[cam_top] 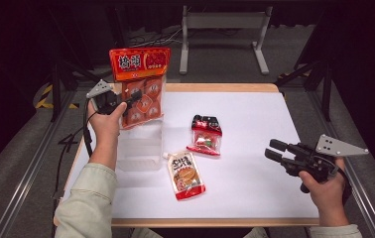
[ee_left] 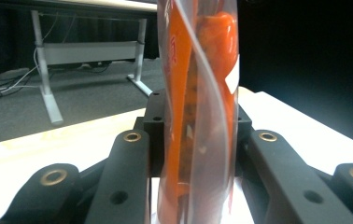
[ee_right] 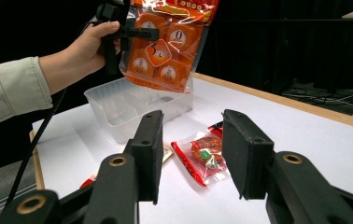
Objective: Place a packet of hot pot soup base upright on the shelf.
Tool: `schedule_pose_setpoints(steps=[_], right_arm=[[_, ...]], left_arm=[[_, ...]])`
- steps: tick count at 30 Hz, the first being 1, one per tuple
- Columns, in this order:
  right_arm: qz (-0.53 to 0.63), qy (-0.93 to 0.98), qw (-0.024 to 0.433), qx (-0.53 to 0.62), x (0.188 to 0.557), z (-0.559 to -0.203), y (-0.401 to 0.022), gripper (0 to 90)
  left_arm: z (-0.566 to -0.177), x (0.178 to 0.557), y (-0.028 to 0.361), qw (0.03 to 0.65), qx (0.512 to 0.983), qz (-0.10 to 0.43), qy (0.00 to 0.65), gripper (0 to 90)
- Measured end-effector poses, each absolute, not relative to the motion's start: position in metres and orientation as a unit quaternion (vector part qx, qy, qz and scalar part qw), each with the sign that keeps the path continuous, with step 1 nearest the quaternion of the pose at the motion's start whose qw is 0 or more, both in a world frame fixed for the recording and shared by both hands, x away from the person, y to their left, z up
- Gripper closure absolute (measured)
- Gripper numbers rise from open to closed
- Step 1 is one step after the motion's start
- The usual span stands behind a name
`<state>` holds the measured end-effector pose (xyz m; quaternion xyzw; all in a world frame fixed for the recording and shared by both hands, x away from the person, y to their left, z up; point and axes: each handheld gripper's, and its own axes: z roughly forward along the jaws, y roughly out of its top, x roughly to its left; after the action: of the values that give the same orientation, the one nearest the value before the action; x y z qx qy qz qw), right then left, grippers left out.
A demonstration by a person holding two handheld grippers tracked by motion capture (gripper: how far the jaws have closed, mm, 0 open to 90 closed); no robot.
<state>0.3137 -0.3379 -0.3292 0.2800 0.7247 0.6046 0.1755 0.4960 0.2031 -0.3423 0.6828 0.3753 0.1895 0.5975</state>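
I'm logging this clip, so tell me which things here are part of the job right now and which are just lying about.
In play, as far as the pictures suggest:
- orange snack bag, held up by the left tool
- clear plastic bin beneath it

Lying about:
- small red packet
- spouted sauce pouch
- right tool, open and holding nothing

High view: above the person's side, facing forward and down on the table [cam_top: 255, 114].
Left gripper view: close-up, edge-on to the orange bag [ee_left: 198, 93].
Right gripper view: low, facing the bag; shared.
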Motion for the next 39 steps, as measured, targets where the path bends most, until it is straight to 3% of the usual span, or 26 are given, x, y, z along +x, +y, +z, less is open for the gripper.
schedule_pose_setpoints(steps=[6, 10, 17, 25, 39], right_arm=[[0.605, 0.725, 0.175, 0.278, 0.313, -0.329, -0.338, 59.6], [0.606, 0.725, 0.174, 0.276, 0.314, -0.33, -0.337, 59.6], [0.603, 0.729, 0.171, 0.275, 0.314, -0.331, -0.335, 59.3], [0.603, 0.73, 0.171, 0.272, 0.313, -0.331, -0.334, 59.1], [0.599, 0.739, 0.165, 0.261, 0.315, -0.332, -0.324, 58.8]], left_arm=[[-0.341, 0.5, 0.202, 0.569, 0.696, 0.209, 0.385, 70.5], [-0.346, 0.502, 0.198, 0.576, 0.696, 0.195, 0.382, 70.5], [-0.353, 0.507, 0.187, 0.537, 0.728, 0.163, 0.395, 70.4], [-0.357, 0.504, 0.207, 0.503, 0.743, 0.117, 0.426, 70.3], [-0.367, 0.488, 0.218, 0.501, 0.77, 0.109, 0.38, 70.4]])
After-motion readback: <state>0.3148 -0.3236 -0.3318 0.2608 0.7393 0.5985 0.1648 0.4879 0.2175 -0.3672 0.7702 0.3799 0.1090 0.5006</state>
